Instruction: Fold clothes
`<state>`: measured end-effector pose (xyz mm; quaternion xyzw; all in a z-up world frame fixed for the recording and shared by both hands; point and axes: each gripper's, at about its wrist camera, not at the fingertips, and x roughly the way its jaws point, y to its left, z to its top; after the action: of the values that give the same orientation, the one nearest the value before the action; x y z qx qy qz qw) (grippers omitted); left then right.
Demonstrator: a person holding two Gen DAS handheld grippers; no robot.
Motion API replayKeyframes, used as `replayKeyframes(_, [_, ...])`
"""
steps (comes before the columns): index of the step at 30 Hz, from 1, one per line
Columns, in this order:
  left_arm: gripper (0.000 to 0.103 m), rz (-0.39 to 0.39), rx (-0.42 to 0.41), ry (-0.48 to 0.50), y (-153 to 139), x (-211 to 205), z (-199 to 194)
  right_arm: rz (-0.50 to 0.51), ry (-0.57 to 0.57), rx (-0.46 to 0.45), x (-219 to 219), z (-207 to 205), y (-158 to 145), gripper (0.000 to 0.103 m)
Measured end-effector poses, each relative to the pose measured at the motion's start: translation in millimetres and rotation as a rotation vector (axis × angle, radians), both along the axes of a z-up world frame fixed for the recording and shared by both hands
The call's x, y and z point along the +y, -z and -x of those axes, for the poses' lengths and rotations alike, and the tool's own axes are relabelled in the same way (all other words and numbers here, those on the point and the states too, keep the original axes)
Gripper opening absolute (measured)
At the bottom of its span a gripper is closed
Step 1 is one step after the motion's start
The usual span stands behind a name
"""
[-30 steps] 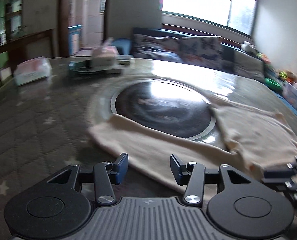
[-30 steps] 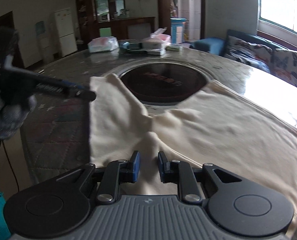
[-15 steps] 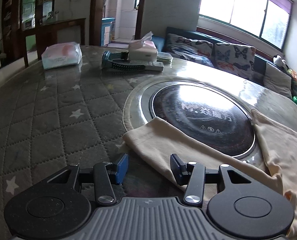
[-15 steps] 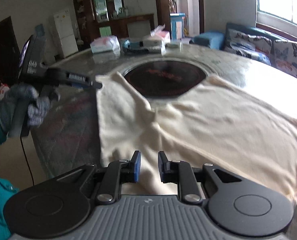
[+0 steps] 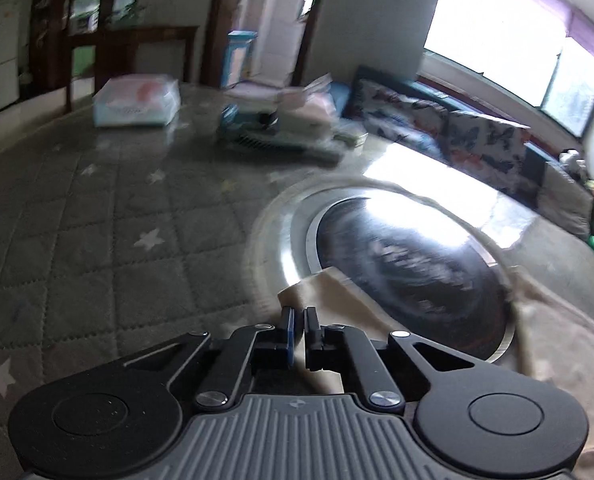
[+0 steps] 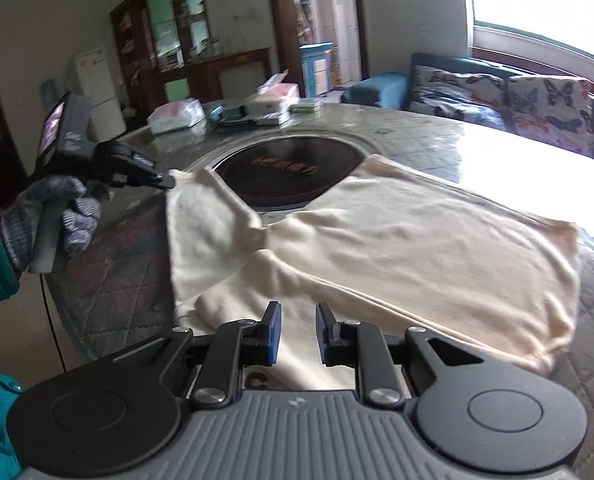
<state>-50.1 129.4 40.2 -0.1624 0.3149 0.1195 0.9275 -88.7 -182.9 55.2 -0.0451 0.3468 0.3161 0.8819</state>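
Observation:
A cream shirt [image 6: 397,240] lies spread over the round table, partly covering the dark glass centre disc [image 6: 289,172]. My left gripper [image 5: 299,316] is shut on the cuff of the shirt's sleeve [image 5: 317,292]; in the right wrist view it [image 6: 165,179] grips the sleeve end [image 6: 201,208] at the left. My right gripper [image 6: 298,316] is partly open over the shirt's near edge, with cloth between and under the fingers.
Tissue packs [image 6: 177,114] and boxes [image 6: 271,100] stand at the table's far side, also in the left wrist view [image 5: 137,102]. The quilted star-pattern table cover [image 5: 97,220] lies left. A sofa with butterfly cushions [image 6: 497,96] is behind.
My left gripper has closed on the sleeve cuff; half a second ago it was open beside it. My right gripper has opened wider over the shirt's near edge.

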Motion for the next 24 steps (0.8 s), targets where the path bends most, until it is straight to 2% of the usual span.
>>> replayKeyframes(4, [0.004,0.009,-0.08,0.145,-28,-37,9,-0.041,0.079,0.008,-22,-2,-1,0.018])
replayKeyframes(8, [0.004,0.022,-0.162,0.339,-56,-89,22,-0.077,0.162,0.006,-47,-3,-2,0.018])
replayKeyframes(12, [0.005,0.047,-0.209,0.558,-68,-144,36,-0.113,0.236,0.002,-71,-2,-3,0.018])
replayKeyframes(16, [0.005,0.051,-0.18,0.775,-57,-196,46,-0.154,0.3,0.022,-91,-1,0,0.019])
replayKeyframes(20, [0.008,-0.018,-0.091,0.909,-33,-232,51,-0.187,0.336,0.066,-103,-2,7,0.019])
replayKeyframes(21, [0.009,-0.041,-0.071,0.931,-28,-237,52,-0.19,0.338,0.073,-104,-1,9,0.019])
replayKeyframes(23, [0.025,-0.075,-0.04,0.949,-21,-239,55,-0.193,0.338,0.081,-104,-1,11,0.019])
replayKeyframes(24, [0.038,-0.096,-0.04,0.942,-19,-236,58,-0.196,0.336,0.086,-103,-1,12,0.019])
